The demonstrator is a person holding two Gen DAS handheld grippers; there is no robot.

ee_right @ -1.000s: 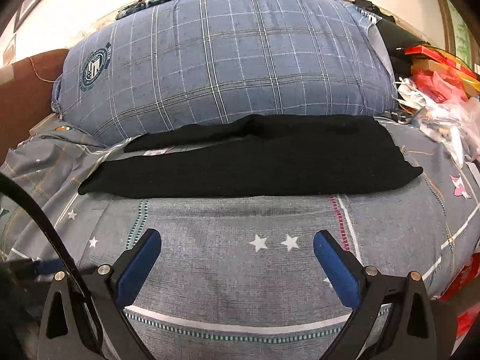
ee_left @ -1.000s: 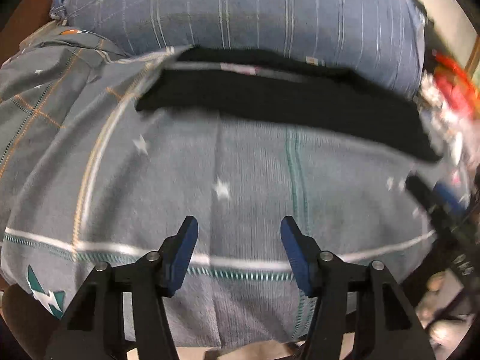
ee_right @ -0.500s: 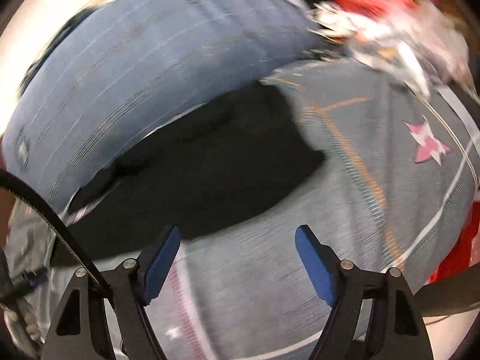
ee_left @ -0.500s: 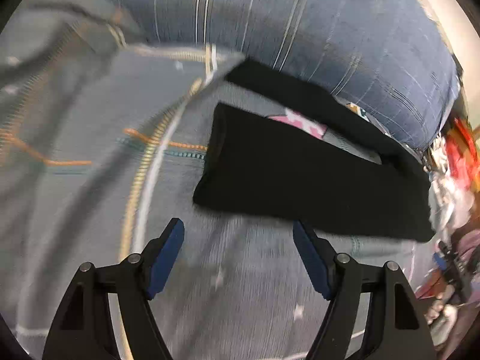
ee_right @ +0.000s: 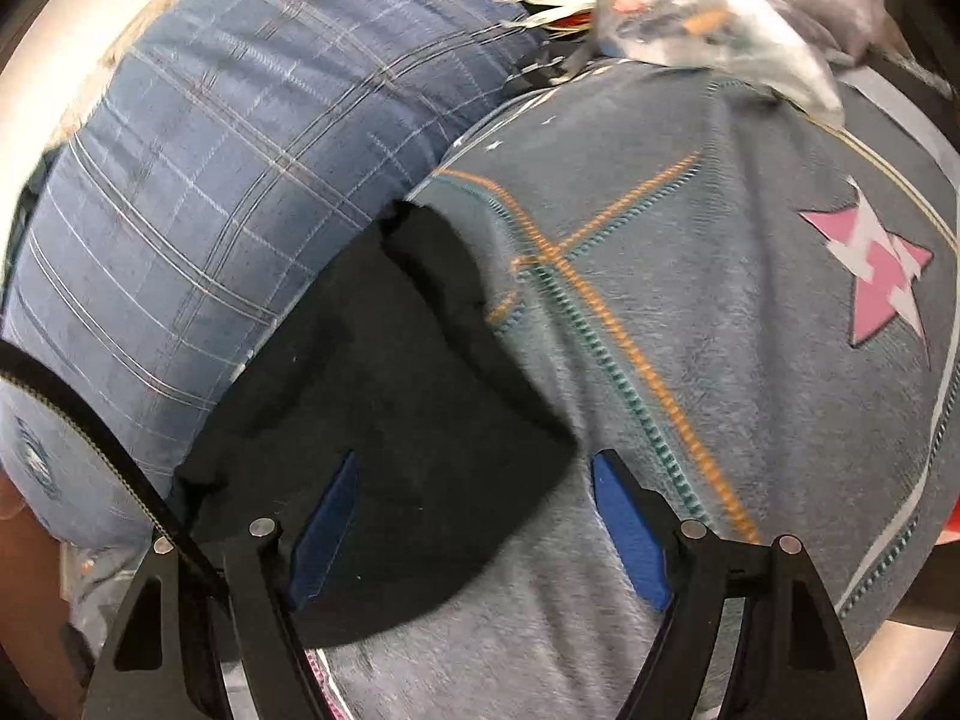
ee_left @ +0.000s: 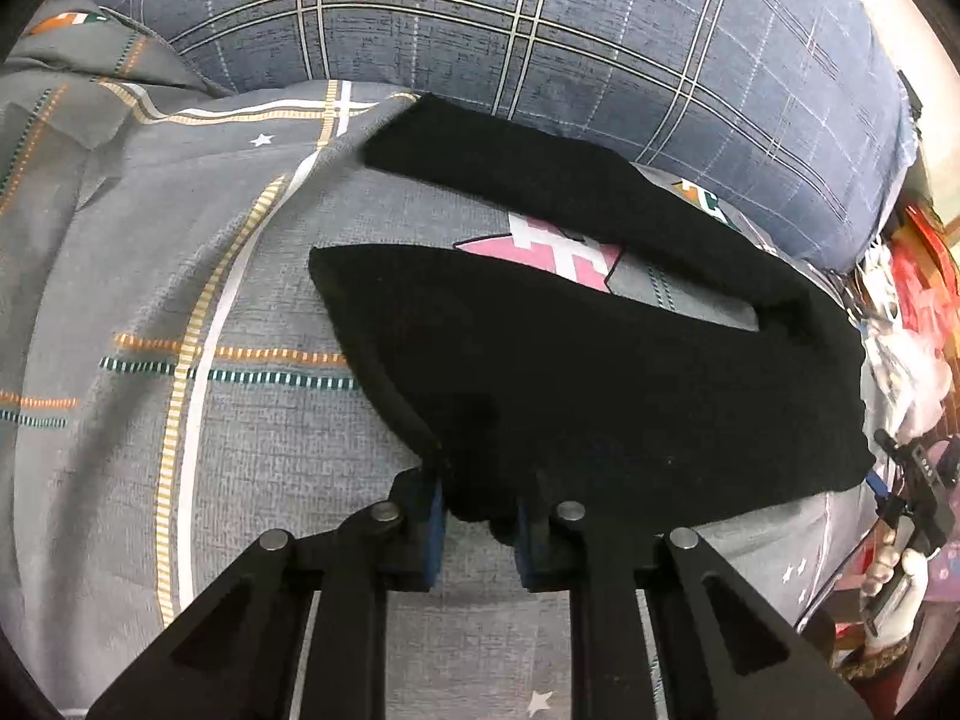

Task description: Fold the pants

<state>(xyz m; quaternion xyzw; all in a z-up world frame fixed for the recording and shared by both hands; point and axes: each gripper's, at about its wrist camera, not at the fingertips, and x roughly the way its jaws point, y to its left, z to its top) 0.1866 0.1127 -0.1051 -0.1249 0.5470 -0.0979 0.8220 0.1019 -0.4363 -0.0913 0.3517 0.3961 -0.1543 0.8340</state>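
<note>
I see 1 black pants (ee_left: 600, 384) on bedspread (ee_left: 120, 276) | left gripper (ee_left: 478, 531) closing, pinching pants edge | right gripper (ee_right: 474, 531) spread wide over pants corner | 1 pillow (ee_left: 540, 42)

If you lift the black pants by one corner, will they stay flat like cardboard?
Probably not. The pants look soft and lie limp on the bedsheet, so they would likely droop. The cloth already bunches where the left gripper is closing on it.

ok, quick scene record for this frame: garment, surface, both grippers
garment: black pants, lying on the bed, legs split apart
surface: grey patterned bedsheet; blue plaid pillow behind
left gripper: closing, near edge of the pants pinched between its pads
right gripper: open, straddling a pants corner, not gripping
</note>
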